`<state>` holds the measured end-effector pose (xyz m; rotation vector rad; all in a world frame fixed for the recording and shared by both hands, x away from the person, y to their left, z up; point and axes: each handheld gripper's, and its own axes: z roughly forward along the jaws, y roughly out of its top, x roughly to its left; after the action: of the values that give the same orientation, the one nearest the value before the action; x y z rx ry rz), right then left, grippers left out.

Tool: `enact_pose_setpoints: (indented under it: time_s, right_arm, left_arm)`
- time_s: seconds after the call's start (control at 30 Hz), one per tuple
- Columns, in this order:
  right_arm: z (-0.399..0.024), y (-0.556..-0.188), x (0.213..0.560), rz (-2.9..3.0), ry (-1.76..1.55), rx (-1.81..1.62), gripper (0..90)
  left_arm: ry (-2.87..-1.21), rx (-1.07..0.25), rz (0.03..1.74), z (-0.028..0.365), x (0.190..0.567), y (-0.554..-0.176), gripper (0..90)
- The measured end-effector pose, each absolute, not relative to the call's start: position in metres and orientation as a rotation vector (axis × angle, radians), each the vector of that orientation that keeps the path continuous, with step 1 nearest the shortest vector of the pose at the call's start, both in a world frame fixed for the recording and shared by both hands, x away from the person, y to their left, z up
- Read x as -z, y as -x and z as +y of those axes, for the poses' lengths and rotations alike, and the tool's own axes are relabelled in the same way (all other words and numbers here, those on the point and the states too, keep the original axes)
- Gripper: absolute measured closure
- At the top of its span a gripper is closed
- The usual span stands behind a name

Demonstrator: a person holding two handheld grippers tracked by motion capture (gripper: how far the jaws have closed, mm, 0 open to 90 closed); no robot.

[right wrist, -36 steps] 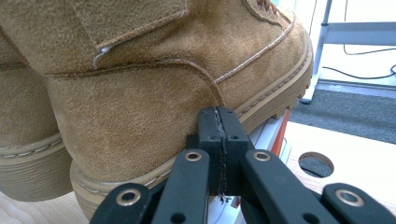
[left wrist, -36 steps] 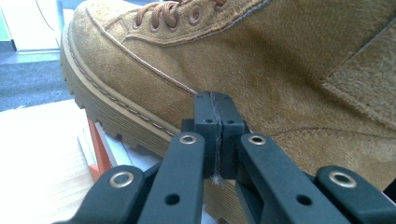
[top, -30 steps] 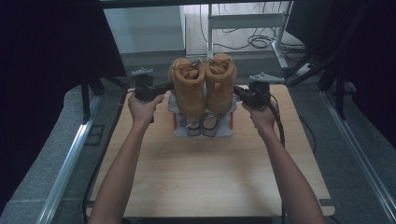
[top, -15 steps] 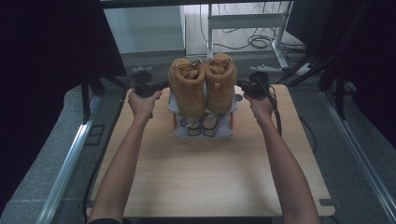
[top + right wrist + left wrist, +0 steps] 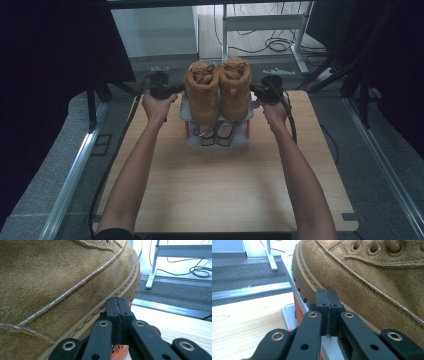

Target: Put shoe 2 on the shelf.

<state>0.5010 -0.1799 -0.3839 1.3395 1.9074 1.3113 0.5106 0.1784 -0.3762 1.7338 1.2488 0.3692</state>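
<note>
Two tan suede boots [image 5: 219, 87] stand side by side on a small white shoe rack [image 5: 243, 139] at the far middle of the wooden table [image 5: 220, 190]. My left gripper [image 5: 176, 90] is at the left boot's outer side and my right gripper [image 5: 255, 90] at the right boot's outer side. In the left gripper view the jaws are pressed together with nothing between them, and my left gripper [image 5: 327, 295] has its tips at the ridged sole of the boot [image 5: 374, 277]. The right gripper view has my right gripper [image 5: 117, 303] shut the same way, right at the sole edge of the boot [image 5: 57, 282].
A dark pair of sandals [image 5: 217, 135] lies on the rack's lower tier. The rack has orange parts [image 5: 297, 305]. Beyond the table's far edge are a white stand's legs [image 5: 295, 55] and loose cables [image 5: 275, 45] on the floor. Metal rails [image 5: 75, 170] run along both sides.
Both hands have slid away from the person along the boots' sides and slightly inward and down. Both pairs of jaws stay shut.
</note>
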Motion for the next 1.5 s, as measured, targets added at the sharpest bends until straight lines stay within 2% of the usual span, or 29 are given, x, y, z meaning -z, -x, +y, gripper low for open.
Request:
enact_pose_setpoints:
  time_s: [0.27,0.77,1.17,1.5]
  right_arm:
    - [-0.173,-0.505,0.384,1.916,-1.324,-1.291,89.6]
    - [-0.175,-0.501,0.384,1.915,-1.309,-1.320,89.4]
    - [-0.183,-0.453,0.373,1.951,-1.189,-1.382,89.3]
    - [-0.183,-0.420,0.380,1.978,-1.145,-1.418,89.2]
  left_arm:
    - [-1.774,-0.384,1.257,0.168,0.374,-0.520,89.9]
    - [-1.755,-0.354,1.241,0.175,0.374,-0.518,89.6]
    - [-1.730,-0.357,1.151,0.196,0.368,-0.470,89.0]
    - [-1.743,-0.374,1.062,0.196,0.371,-0.429,88.6]
